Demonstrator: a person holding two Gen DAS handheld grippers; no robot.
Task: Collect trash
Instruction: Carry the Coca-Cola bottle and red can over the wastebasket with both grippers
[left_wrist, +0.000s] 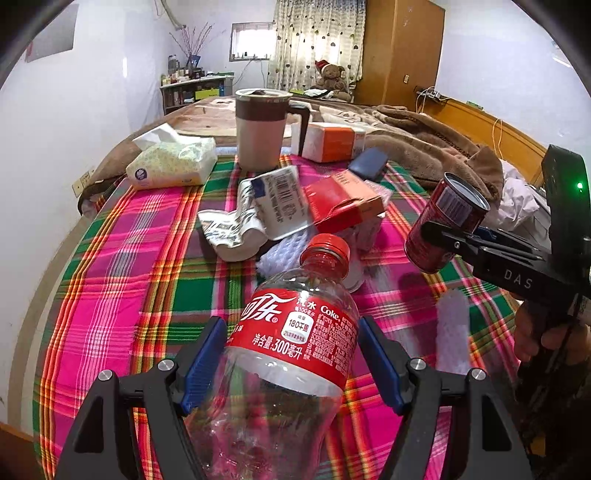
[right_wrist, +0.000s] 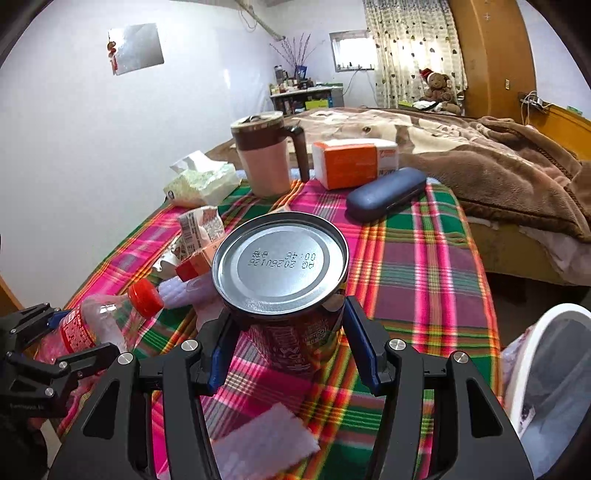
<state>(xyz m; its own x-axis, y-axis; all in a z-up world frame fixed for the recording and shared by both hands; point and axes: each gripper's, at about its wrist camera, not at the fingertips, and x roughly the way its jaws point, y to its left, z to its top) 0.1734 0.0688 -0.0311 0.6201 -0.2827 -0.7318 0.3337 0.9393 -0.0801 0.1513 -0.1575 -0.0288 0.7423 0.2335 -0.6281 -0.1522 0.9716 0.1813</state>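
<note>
The left tool (left_wrist: 291, 354) grips an empty clear cola bottle (left_wrist: 295, 332) around its red label, pads pressed on both sides, cap pointing away. The right tool (right_wrist: 284, 332) is clamped on a red can (right_wrist: 280, 273), silver base toward the camera, held clear of the plaid-covered counter (right_wrist: 424, 280). Remaining trash lies at centre: a crumpled foil carton (left_wrist: 258, 206) and a red box (left_wrist: 343, 203). Farther back stand a mug (left_wrist: 260, 129) and a tissue pack (left_wrist: 173, 158). A white bin (right_wrist: 554, 369) sits near right.

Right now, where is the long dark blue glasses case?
The long dark blue glasses case lies on the plaid cloth, right of centre, beside the orange-and-white box.
</note>
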